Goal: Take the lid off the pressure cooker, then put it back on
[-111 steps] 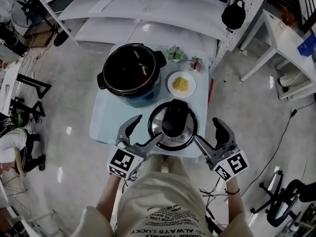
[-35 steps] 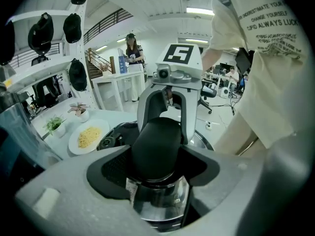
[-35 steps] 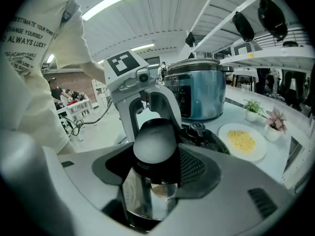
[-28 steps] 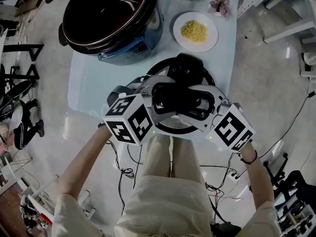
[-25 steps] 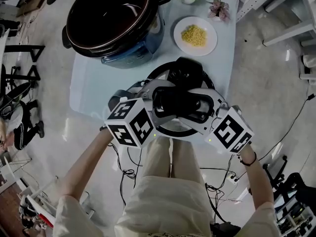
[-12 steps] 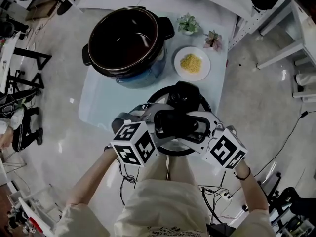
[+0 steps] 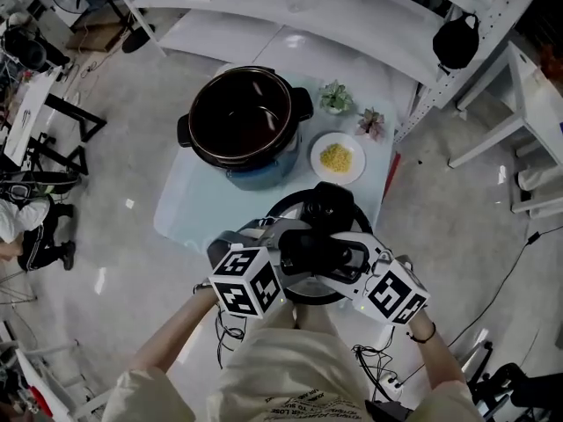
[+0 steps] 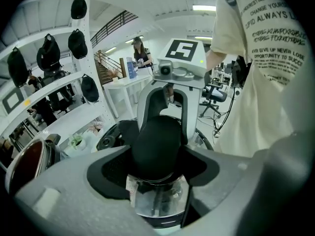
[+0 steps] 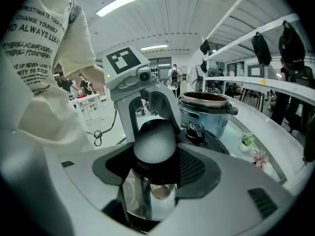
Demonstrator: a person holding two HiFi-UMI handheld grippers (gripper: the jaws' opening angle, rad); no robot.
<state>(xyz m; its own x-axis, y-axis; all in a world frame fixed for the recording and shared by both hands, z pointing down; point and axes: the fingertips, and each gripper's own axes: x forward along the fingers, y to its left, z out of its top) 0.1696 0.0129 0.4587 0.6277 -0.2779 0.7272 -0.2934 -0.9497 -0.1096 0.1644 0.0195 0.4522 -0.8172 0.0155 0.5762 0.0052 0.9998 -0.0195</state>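
Nearest the head camera: person's cream printed top (image 7: 286, 378), both forearms reaching forward, a gripper in each hand. Left gripper (image 8: 157, 163): both jaws clenched on the near-left end of the black handle (image 7: 321, 251), pads pressed against its two sides, as its own view shows. Right gripper (image 9: 156, 168): jaws likewise clamped on the opposite end of the same handle, dome of the handle filling the gap between them. The two grippers face each other across the handle; each gripper view shows the other's marker cube just behind it. Lid (image 7: 352, 214): round, black-rimmed with a metal face, held level by the handle, hanging over the near edge of the table (image 7: 189, 209) and partly over the person's lap. Whether its rim rests on the tabletop or hangs clear of it cannot be told. Black valve knob (image 7: 320, 207) sits on the lid's far side. Beyond the lid, to the right: white plate (image 7: 317, 163) carrying a small heap of yellow food (image 7: 336, 156). Beyond and left: pressure cooker (image 7: 257, 176), uncovered, dark inner pot exposed, blue wall, black side handles; well apart from the lid. Two small potted plants (image 7: 334, 97) stand near the table's far right corner, behind the plate. Farther back: white shelving (image 7: 290, 16), with a black cap (image 7: 456, 40) hung on its post at right.
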